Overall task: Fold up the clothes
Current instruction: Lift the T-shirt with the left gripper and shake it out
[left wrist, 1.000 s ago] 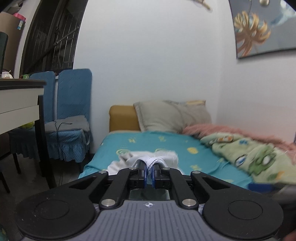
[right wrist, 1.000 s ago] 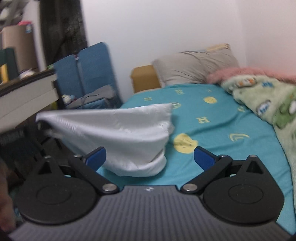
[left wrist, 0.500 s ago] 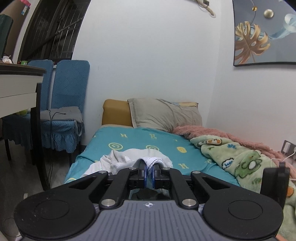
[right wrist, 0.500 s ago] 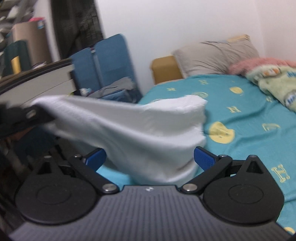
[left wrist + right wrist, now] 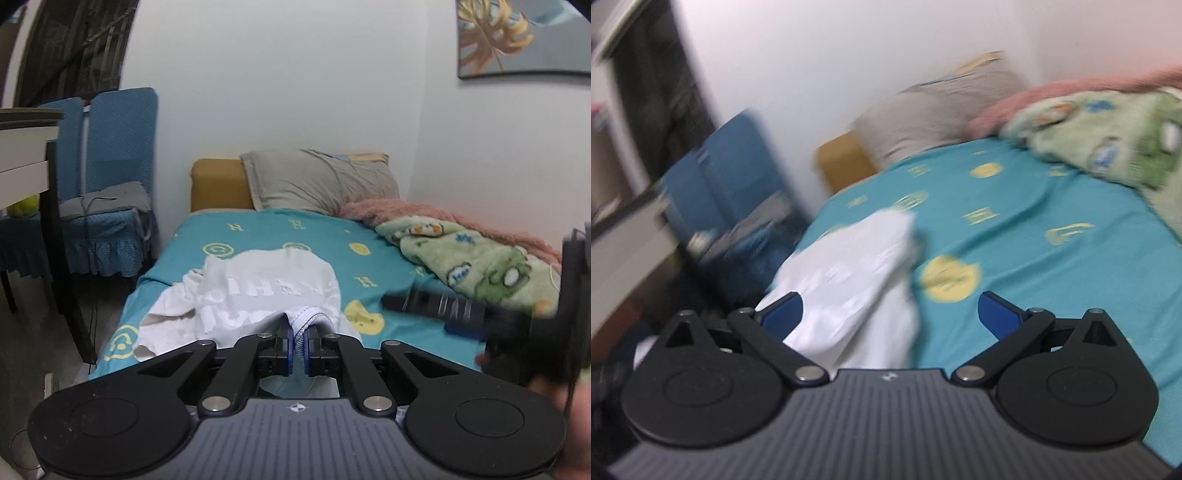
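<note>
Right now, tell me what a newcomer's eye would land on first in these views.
First the white garment spread on the teal bed sheet, near the bed's left edge, with its hem pinched in the shut left gripper. Next the right gripper, jaws wide open and empty, hanging over the same cloth. Then the green cartoon blanket, heaped along the wall side.

White garment [image 5: 266, 295], faint pale lettering across its front, lies crumpled on the near left part of the bed. A stitched, ribbed hem edge is lifted at the near side, pinched. Right wrist view: blurred, same white heap [image 5: 857, 280].
</note>
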Tool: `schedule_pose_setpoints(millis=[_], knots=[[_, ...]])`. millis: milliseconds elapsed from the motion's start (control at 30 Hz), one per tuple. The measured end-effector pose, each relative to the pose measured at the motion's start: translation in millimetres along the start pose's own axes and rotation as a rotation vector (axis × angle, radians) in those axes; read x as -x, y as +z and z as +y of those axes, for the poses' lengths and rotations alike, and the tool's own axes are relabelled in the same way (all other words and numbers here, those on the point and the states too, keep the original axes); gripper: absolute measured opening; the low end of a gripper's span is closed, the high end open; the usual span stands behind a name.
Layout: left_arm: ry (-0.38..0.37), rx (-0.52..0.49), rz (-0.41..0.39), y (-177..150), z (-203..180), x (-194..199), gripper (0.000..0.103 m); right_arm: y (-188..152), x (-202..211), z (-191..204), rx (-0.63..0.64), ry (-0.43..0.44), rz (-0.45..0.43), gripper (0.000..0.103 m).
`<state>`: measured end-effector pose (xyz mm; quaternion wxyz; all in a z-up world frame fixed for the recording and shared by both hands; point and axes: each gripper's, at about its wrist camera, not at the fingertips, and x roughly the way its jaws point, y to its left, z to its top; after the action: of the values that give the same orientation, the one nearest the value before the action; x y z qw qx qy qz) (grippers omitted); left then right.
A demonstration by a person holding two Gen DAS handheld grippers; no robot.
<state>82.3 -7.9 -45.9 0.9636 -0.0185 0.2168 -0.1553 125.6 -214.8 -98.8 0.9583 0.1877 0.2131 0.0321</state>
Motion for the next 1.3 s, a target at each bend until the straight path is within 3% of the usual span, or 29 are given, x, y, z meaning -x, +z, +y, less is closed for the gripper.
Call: schedule_pose_setpoints(millis=[200, 367, 433, 633, 833, 1067, 1200, 1233, 1300], knots=[[0.010, 0.073, 0.006, 4.1, 11.1, -9.7, 0.005, -28.6, 2.2, 48.4, 0.213, 0.144, 0.078, 0.103], [0.018, 0.134, 0.010, 7.5, 20.4, -17.8, 0.006, -32.3, -13.7, 57.1, 0.213, 0.126, 0.111, 0.103], [0.022, 0.158, 0.012, 8.8, 24.1, -21.1, 0.006, -28.8, -26.9, 56.7, 0.188, 0.094, 0.110, 0.103], [0.042, 0.176, -0.044, 14.1, 30.5, -20.8, 0.005, -17.3, -53.3, 32.3, 0.095, -0.128, 0.089, 0.103], [-0.009, 0.194, -0.184, 28.8, 31.4, -5.2, 0.005, 4.9, -38.4, 12.7, 0.114, -0.286, 0.068, 0.103], [-0.110, 0.242, -0.338, 46.3, 34.8, 28.7, 0.005, 40.4, 19.0, 12.2, 0.272, -0.439, -0.033, 0.102], [-0.140, 0.243, -0.336, 46.7, 34.7, 40.5, 0.005, 68.6, 64.8, 2.4, 0.242, -0.411, -0.081, 0.101], [-0.136, 0.238, -0.324, 45.3, 33.8, 41.6, 0.005, 72.2, 72.8, 3.5, 0.248, -0.396, -0.092, 0.097], [-0.127, 0.229, -0.300, 42.5, 32.1, 43.9, 0.005, 73.8, 81.4, 5.4, 0.258, -0.344, -0.095, 0.075]])
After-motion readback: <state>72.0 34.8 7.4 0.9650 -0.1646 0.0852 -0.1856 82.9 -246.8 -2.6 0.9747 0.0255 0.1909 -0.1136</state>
